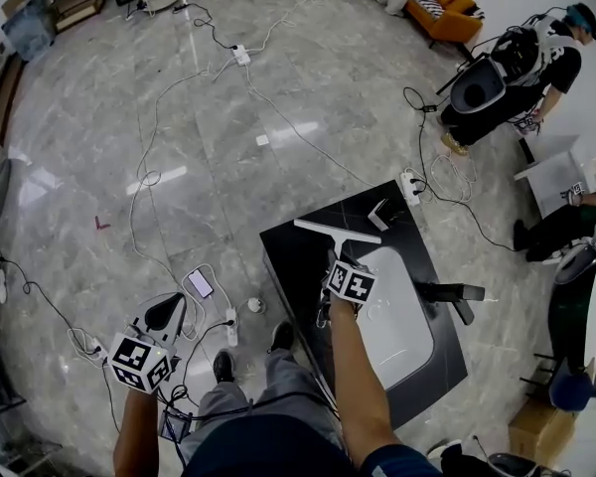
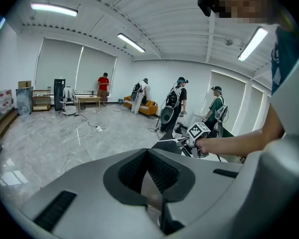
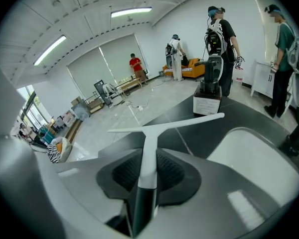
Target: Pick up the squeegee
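Observation:
The squeegee (image 1: 336,235) has a white T-shaped blade and a white handle that turns black at the rear. My right gripper (image 1: 332,269) is shut on that handle and holds the blade out over the far left part of the black counter (image 1: 290,258). In the right gripper view the squeegee (image 3: 148,148) runs straight out between the pads of the right gripper (image 3: 147,172), its blade crosswise. My left gripper (image 1: 166,312) hangs low at the left over the floor. In its own view the left gripper (image 2: 148,169) is shut with nothing in it.
A white sink basin (image 1: 405,331) with a black faucet (image 1: 453,292) is set in the counter. Cables, a power strip (image 1: 240,55) and a phone (image 1: 200,283) lie on the marble floor. People with equipment (image 1: 521,66) stand at the far right. My shoes (image 1: 223,366) are below.

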